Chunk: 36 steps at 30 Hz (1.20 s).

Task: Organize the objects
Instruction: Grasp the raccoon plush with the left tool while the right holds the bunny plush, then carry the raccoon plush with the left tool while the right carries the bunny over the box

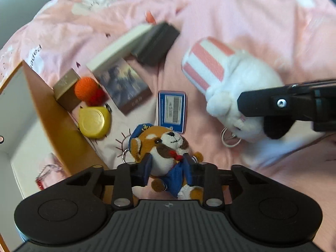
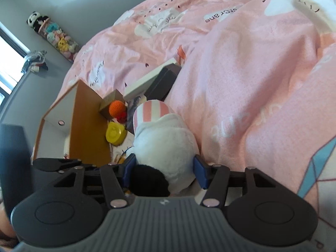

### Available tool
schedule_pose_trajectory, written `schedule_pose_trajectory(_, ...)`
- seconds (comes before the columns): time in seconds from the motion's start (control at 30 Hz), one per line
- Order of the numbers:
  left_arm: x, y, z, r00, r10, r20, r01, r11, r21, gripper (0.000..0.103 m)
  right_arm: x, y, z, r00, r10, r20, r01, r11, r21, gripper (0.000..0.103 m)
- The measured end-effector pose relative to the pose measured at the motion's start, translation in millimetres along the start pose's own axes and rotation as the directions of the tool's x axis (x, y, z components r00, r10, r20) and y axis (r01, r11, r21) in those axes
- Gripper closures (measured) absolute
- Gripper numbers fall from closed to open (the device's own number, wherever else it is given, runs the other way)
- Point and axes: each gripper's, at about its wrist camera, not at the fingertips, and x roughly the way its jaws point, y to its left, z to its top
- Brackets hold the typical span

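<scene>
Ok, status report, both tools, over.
Left tool shut on fox plush. Right tool clamped on white plush. Orange box beside them, open. Tape measure and card loose on bed, not blocking.

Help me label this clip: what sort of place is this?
Most likely a bedroom: everything lies on a bed's pink printed quilt, a window lights the grey wall, and a column of soft toys hangs there.
</scene>
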Motion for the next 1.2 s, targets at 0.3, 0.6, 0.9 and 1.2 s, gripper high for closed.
schedule_pose_trajectory(0.3, -29.2, 21.0, 4.4, 0.995, -0.065, 0.071, 0.067, 0.997, -0.036, 0.103, -12.0, 9.0, 3.4, 1.000, -0.011, 0.029, 0.011, 1.000, -0.008, 0.044)
schedule_pose_trajectory(0.6, -0.2, 27.6, 25.7, 0.996, -0.051, -0.076, 0.038, 0.987, -0.155, 0.049, -7.6, 8.5, 1.1, 0.999, -0.036, 0.025, 0.036, 0.999, -0.021, 0.043)
schedule_pose_trajectory(0.9, 28.8, 3.6, 36.1, 0.978, 0.090, -0.186, -0.101, 0.994, -0.051, 0.024, -7.5, -2.1, 1.1, 0.999, -0.023, 0.038, 0.023, 1.000, 0.015, 0.043)
schedule_pose_trajectory(1.2, 47.0, -3.7, 43.1, 0.965, 0.082, -0.249, -0.070, 0.996, 0.055, 0.022, -5.8, -8.3, 0.8, 0.999, -0.007, 0.033, 0.006, 1.000, 0.029, 0.043)
